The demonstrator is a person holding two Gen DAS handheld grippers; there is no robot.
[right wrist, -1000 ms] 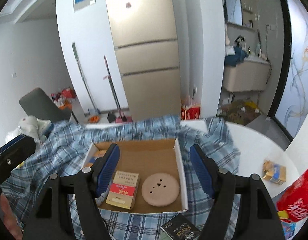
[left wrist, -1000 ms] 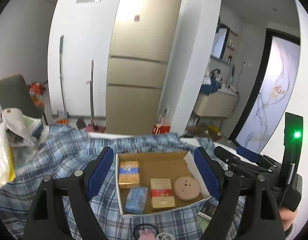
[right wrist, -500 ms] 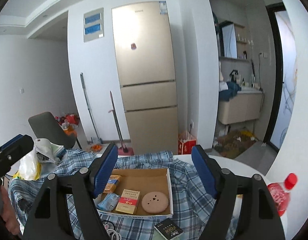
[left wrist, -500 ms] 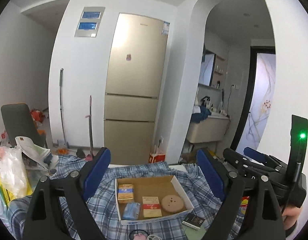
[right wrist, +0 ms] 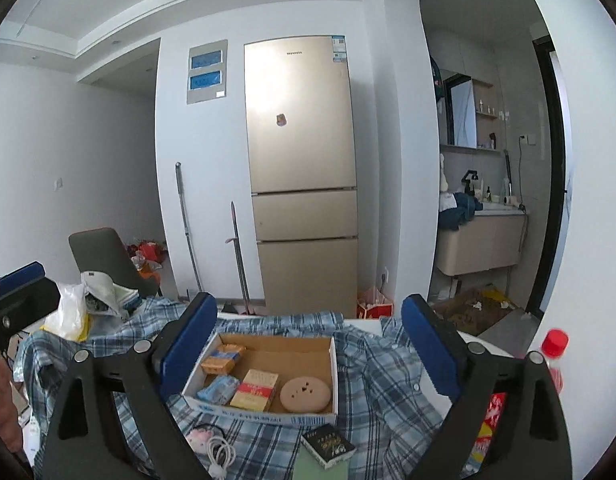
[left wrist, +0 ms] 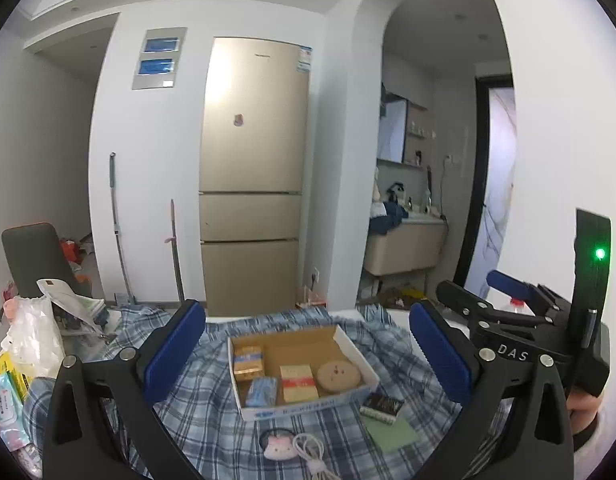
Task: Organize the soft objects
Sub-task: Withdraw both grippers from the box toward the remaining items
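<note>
- The plaid shirt (left wrist: 212,412), the one plainly soft thing here, is lying spread over the table, forward of and below both grippers, its cloth running from side to side across both views.
- A cardboard box (left wrist: 348,340) is sitting on the middle of the shirt, pinning it; inside are lying a blue pack (left wrist: 262,392), two small cartons and a round tan disc (right wrist: 305,394).
- Just nearer than the box, a pink plush charm (left wrist: 277,445), a coiled white cable (left wrist: 310,450), a dark card pack (right wrist: 327,446) and a green pad (left wrist: 390,432) are resting on the cloth.
- The left gripper (left wrist: 308,356) is opening its jaws wide, nothing between them; it is framing the box dead ahead.
- The right gripper (right wrist: 308,348) is opening too, empty, and is standing just right of its partner.
- Neither is looking clearly nearer; the shirt's left folds are falling toward the left one, its right hem toward the right one.
- Room is tight: bags are crowding the left edge and a red-capped bottle (right wrist: 554,350) is standing at the right edge; the space above the box is open.
</note>
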